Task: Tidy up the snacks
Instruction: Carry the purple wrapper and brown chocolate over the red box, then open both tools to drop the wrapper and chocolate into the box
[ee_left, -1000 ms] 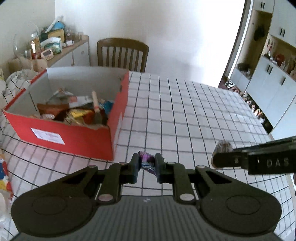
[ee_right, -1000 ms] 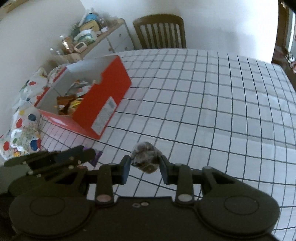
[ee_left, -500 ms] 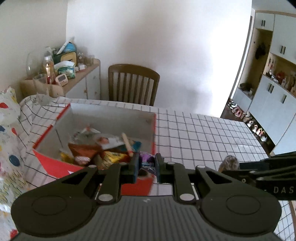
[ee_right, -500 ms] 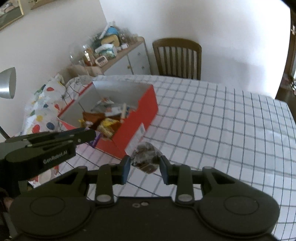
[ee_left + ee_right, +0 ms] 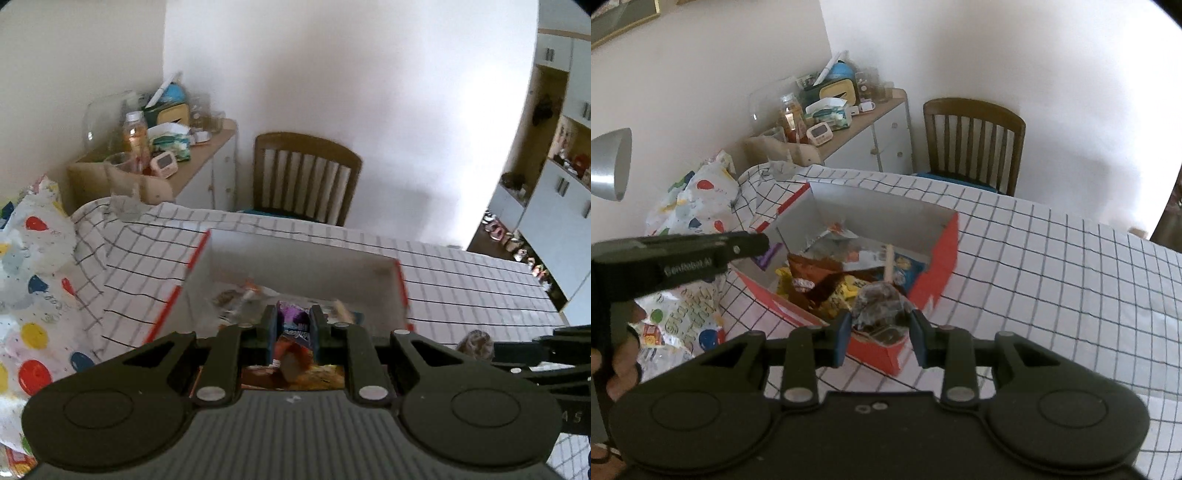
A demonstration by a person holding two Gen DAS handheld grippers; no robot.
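Observation:
A red cardboard box [image 5: 938, 258] with a white inside stands on the checked tablecloth and holds several snack packets [image 5: 831, 280]. The box also shows in the left wrist view [image 5: 303, 254]. My left gripper [image 5: 293, 325] is shut on a small purple snack packet [image 5: 293, 321] and holds it above the box's near side. It shows from the side in the right wrist view [image 5: 764, 245]. My right gripper [image 5: 880, 328] is shut on a clear-wrapped brown snack [image 5: 881, 306] above the box's near corner. That snack also shows in the left wrist view [image 5: 476, 343].
A wooden chair [image 5: 973, 140] stands at the table's far side. A cluttered sideboard [image 5: 849, 122] is at the back left. A balloon-print bag [image 5: 690, 206] lies left of the box. The tablecloth [image 5: 1052, 280] stretches to the right. White cabinets [image 5: 561, 206] stand at far right.
Both grippers have risen and moved toward the box with their snacks; they now hang over its near side instead of in front of it.

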